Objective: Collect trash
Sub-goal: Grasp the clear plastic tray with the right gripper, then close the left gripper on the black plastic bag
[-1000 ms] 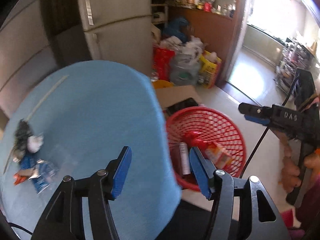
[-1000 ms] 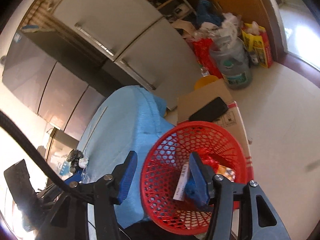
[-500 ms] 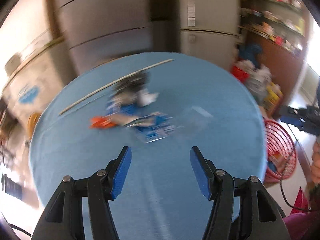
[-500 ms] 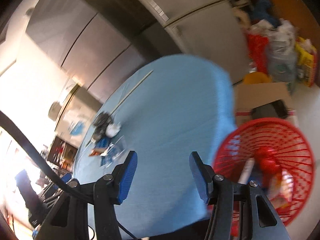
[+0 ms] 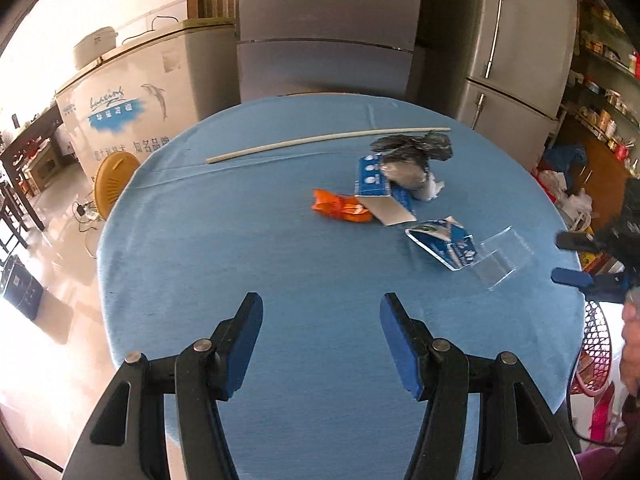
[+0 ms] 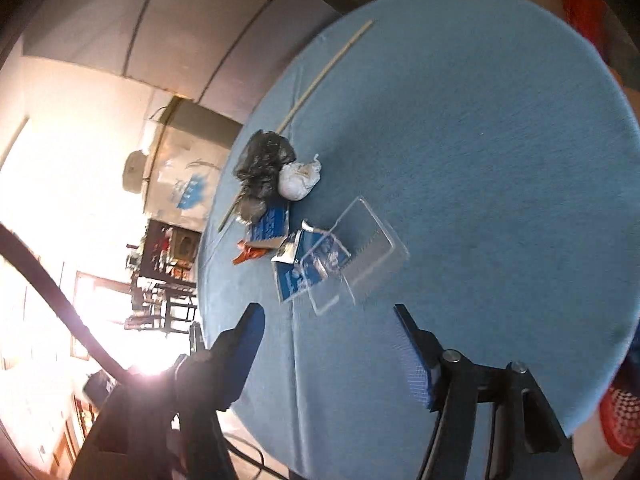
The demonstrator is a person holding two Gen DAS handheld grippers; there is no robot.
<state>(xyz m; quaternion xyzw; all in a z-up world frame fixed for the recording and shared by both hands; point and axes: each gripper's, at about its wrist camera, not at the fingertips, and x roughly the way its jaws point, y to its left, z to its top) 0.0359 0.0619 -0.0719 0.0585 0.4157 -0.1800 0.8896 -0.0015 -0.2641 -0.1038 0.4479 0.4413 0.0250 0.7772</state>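
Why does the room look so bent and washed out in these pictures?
Left wrist view: the fisheye lens bows the fridges and table; daylight whitens the left edge. Right wrist view: tilted, glare blows out the left side, and the table is slightly motion-blurred.

red basket (image 5: 596,344) cut off at edge, contents unclear

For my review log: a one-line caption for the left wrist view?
Open left gripper over blue table, trash pile ahead.

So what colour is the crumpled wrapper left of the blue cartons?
Orange wrapper; clearest in the left wrist view.
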